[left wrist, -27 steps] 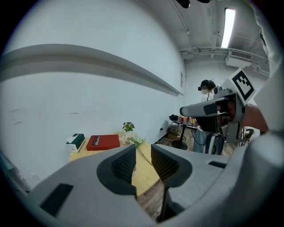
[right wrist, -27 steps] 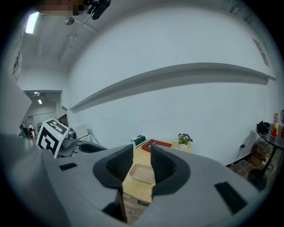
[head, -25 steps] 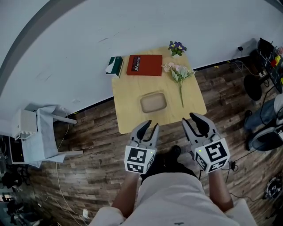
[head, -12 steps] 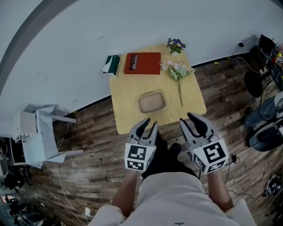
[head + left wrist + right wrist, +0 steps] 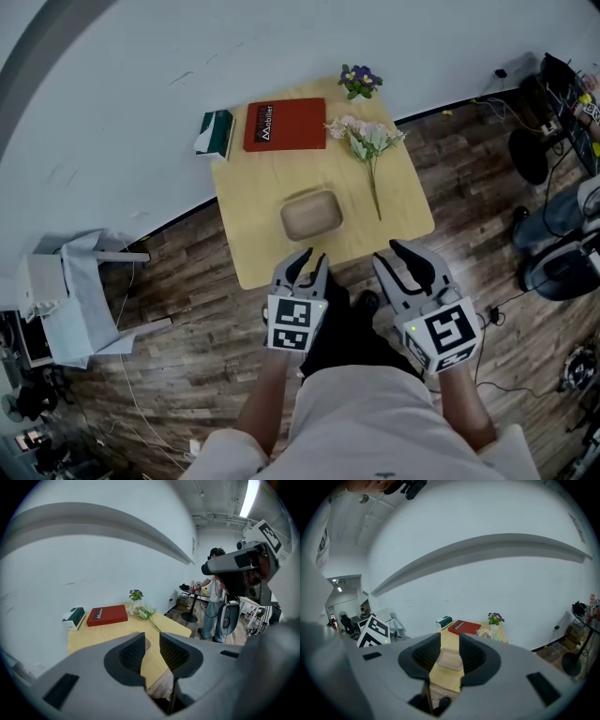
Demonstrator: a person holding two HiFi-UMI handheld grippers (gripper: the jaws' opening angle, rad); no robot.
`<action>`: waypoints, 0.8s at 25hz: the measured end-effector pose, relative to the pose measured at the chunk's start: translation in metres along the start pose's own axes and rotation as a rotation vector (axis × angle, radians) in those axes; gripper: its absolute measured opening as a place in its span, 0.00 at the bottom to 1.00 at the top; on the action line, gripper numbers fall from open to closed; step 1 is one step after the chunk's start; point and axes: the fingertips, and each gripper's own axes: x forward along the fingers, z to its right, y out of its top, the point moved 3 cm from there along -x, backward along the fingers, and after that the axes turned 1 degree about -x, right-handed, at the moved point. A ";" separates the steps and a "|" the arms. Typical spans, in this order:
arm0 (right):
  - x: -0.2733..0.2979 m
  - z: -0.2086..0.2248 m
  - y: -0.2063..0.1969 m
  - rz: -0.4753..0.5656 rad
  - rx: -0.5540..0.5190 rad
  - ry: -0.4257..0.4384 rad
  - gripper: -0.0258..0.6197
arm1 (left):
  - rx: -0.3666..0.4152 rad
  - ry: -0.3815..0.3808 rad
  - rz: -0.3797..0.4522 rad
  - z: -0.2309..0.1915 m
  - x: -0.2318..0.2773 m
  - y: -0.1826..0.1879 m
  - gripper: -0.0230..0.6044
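Head view: left gripper (image 5: 309, 258) and right gripper (image 5: 394, 255) both empty

Both hover above the floor at the near edge of the wooden table (image 5: 248, 216), jaws slightly apart with nothing between them. A tan dish (image 5: 310, 214) sits mid-table, closest to the left gripper. A red book (image 5: 285, 124) and flowers (image 5: 366, 142) lie beyond it.

In the head view, the left gripper (image 5: 311, 258) and right gripper (image 5: 390, 255) hover over the wood floor (image 5: 187, 356) just below the table's (image 5: 248, 253) near edge, with an open way forward. The table's lower strip is bare wood. The shallow tray (image 5: 310, 214) sits at centre, with free room to its left. Right of it the flower stem (image 5: 370, 159) lies lengthwise. Along the top, the tissue box (image 5: 215, 133), red book (image 5: 285, 125) and potted plant (image 5: 356, 80) line the wall (image 5: 141, 56), blocking the far side.
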 end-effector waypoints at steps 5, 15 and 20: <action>0.011 0.008 -0.010 -0.046 0.007 -0.031 0.23 | 0.016 -0.022 -0.058 -0.013 0.029 -0.020 0.19; 0.028 0.016 -0.023 -0.113 0.017 -0.049 0.23 | 0.303 0.000 -0.172 -0.016 0.073 -0.059 0.19; 0.033 0.019 -0.030 -0.138 0.036 -0.039 0.23 | 0.410 0.032 -0.202 -0.020 0.092 -0.075 0.19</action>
